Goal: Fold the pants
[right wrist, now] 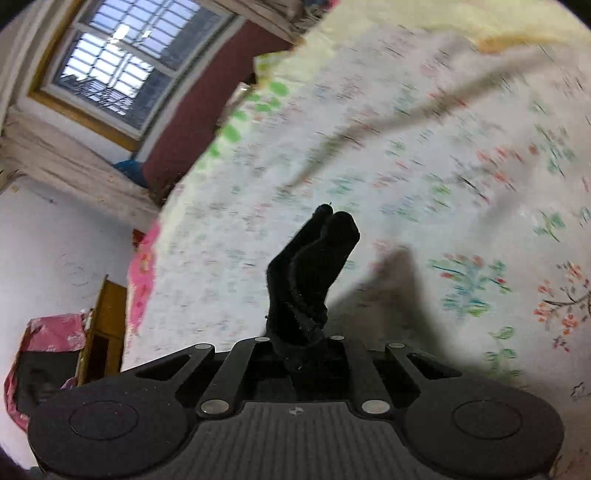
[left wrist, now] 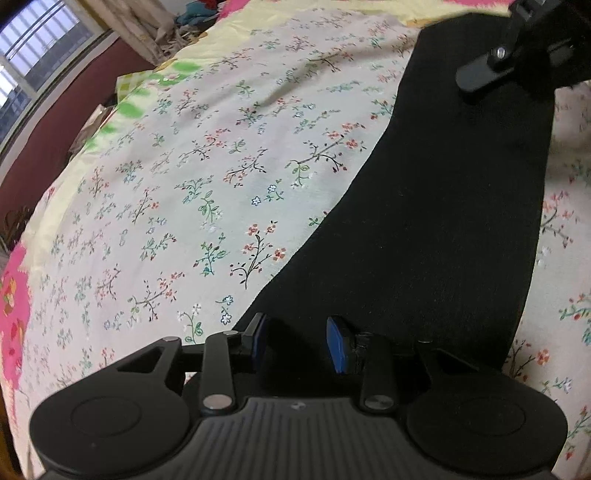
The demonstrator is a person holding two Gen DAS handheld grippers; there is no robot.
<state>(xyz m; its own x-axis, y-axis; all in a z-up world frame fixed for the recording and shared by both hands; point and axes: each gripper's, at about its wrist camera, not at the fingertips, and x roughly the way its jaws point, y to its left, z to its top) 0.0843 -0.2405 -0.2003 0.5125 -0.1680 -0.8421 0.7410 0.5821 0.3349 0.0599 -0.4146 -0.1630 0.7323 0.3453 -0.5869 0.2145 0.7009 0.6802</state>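
Black pants (left wrist: 443, 206) lie flat as a long strip on the floral bedsheet (left wrist: 192, 192) in the left wrist view. My left gripper (left wrist: 301, 341) is open, its blue pads (left wrist: 337, 347) just over the near end of the pants. My right gripper shows at the top right of that view (left wrist: 480, 79), over the far end of the pants. In the right wrist view my right gripper (right wrist: 304, 343) is shut on a bunched fold of the black pants (right wrist: 314, 273), which sticks up above the sheet (right wrist: 406, 177). That view is motion-blurred.
The bed's left edge has a yellow and pink border (left wrist: 22, 295). A barred window (right wrist: 118, 74), a dark red wall (right wrist: 199, 110) and a wooden cabinet (right wrist: 105, 325) stand beyond the bed. Cloth clutter lies at the bed's far end (left wrist: 192, 18).
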